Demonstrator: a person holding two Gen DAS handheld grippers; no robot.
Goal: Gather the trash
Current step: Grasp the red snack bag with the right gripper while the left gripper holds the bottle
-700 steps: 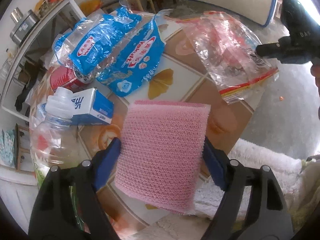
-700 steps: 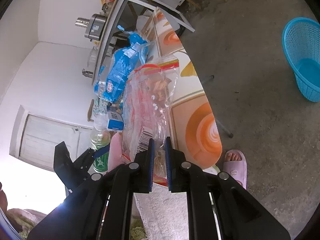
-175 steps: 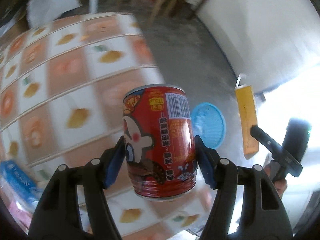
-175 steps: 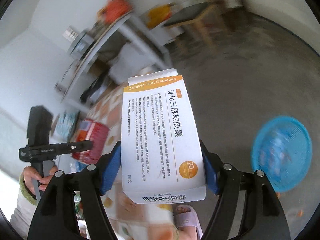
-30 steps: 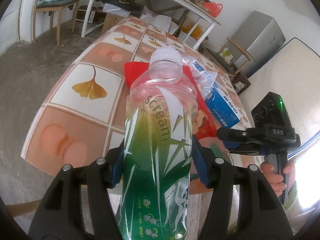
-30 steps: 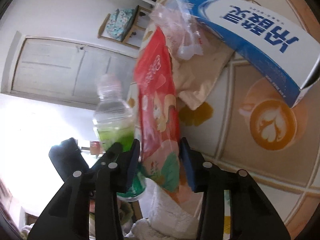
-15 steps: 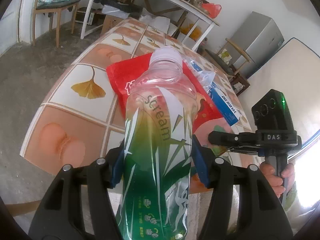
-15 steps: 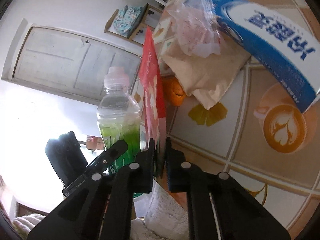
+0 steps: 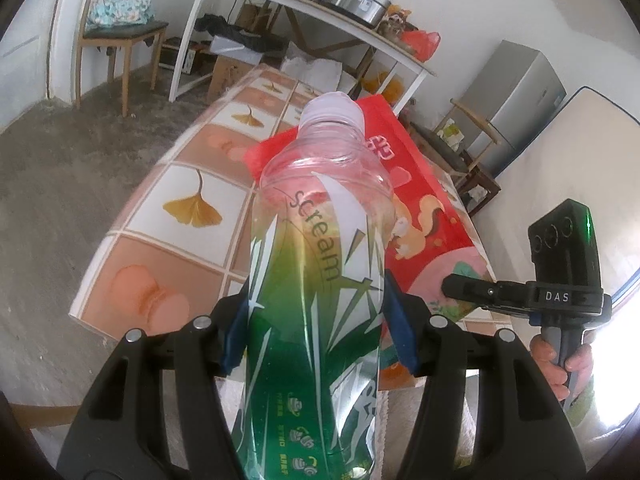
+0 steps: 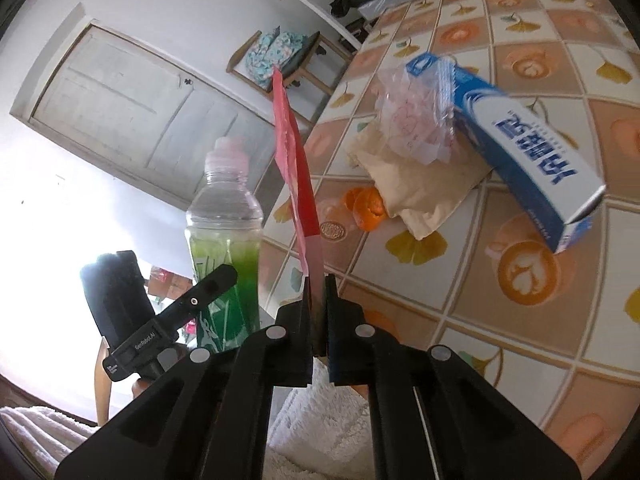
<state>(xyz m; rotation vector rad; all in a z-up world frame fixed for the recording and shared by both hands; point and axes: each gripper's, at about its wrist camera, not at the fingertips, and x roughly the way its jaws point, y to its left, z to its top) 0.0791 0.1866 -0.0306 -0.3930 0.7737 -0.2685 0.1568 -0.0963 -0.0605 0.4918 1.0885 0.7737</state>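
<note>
Left gripper [image 9: 316, 328]: blue pads pressed on both sides of a clear plastic drink bottle [image 9: 316, 280], jaws roughly half spread to take its width. Green and white label reads "scream". Pale cap [image 9: 332, 112] on, pointing away from the camera. Bottle held clear of the tiled table [image 9: 176, 208].

Right gripper [image 10: 319, 312]: jaws all but closed, pinching the lower corner of a flat red snack bag [image 10: 296, 184]. The bag stands edge-on in the right wrist view, rising up and to the left from the pads, off the tabletop. From the left wrist view its face shows: red with a cartoon squirrel and pink lower part [image 9: 424, 216], partly behind the bottle. The right gripper shows there at the right [image 9: 460, 290], a hand [image 9: 560, 364] around its handle.

Still lying on the table [image 10: 520, 320], right wrist view:
- blue and white carton [image 10: 532, 152], long, one end flap open, propped across the other litter
- crumpled clear plastic bag [image 10: 416, 120] against the carton
- beige paper bag [image 10: 416, 184] under both
- orange peel [image 10: 366, 208] just beside the paper bag
- small round brown item [image 10: 331, 232] near the peel, possibly a biscuit; too small to be sure.

White fluffy cloth [image 10: 320, 420] below the right gripper. Background: wooden chair with patterned cushion [image 9: 120, 4], white side table [image 9: 304, 4] carrying pots.
</note>
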